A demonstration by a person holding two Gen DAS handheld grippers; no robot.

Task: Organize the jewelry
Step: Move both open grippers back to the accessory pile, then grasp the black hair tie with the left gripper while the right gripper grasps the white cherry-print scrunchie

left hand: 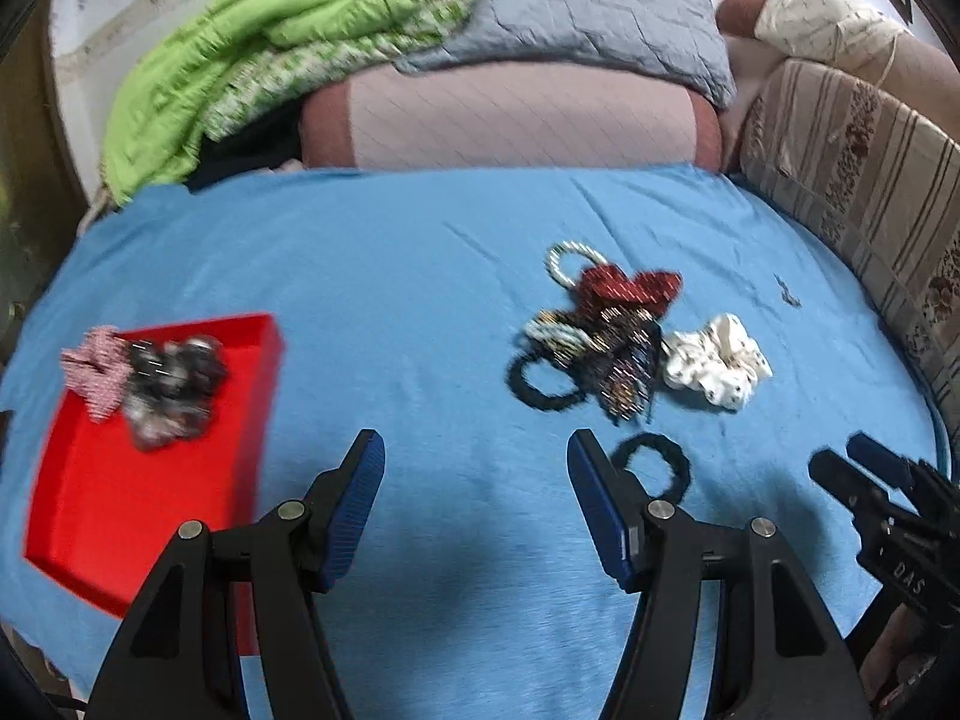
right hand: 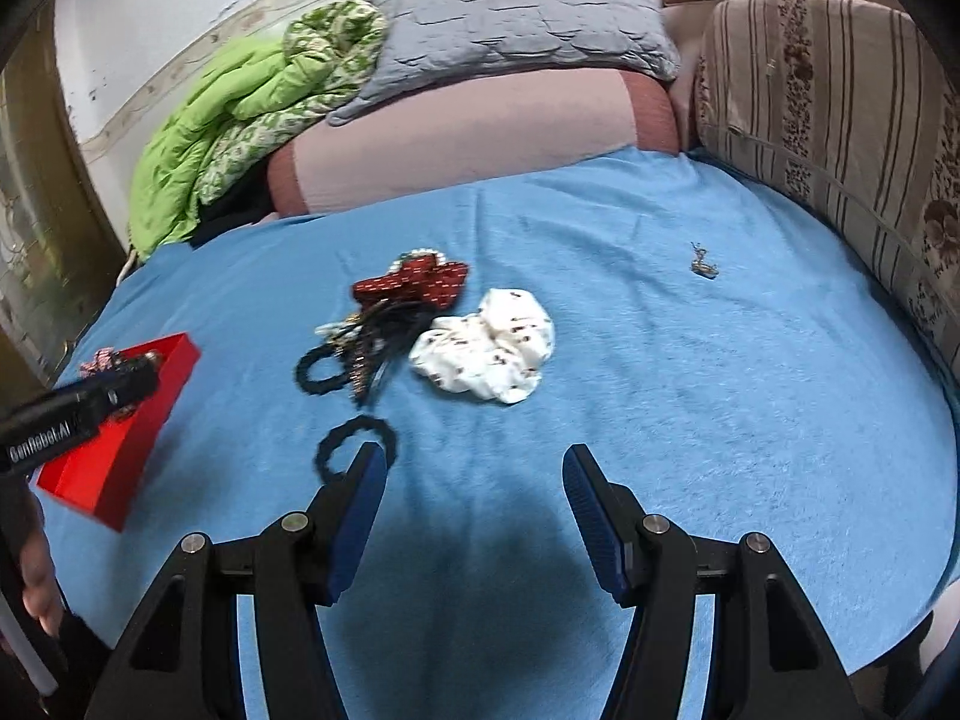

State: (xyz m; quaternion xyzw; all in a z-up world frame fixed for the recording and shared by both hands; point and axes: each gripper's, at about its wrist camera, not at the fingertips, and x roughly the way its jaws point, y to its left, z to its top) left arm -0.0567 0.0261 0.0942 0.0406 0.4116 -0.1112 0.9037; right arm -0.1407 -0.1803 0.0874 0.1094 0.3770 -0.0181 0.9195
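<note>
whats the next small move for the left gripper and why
Probably ease the left gripper right onto the lone black hair tie. Its jaws are open and empty, that tie lies nearest, just off its right finger, and the red tray already holds two scrunchies.

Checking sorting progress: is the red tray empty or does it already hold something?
Not empty. The red tray holds a pink checked scrunchie and a dark patterned scrunchie at its far end.

blue blanket (left hand: 420,252), grey pillow (right hand: 516,6), green quilt (left hand: 240,42)
</note>
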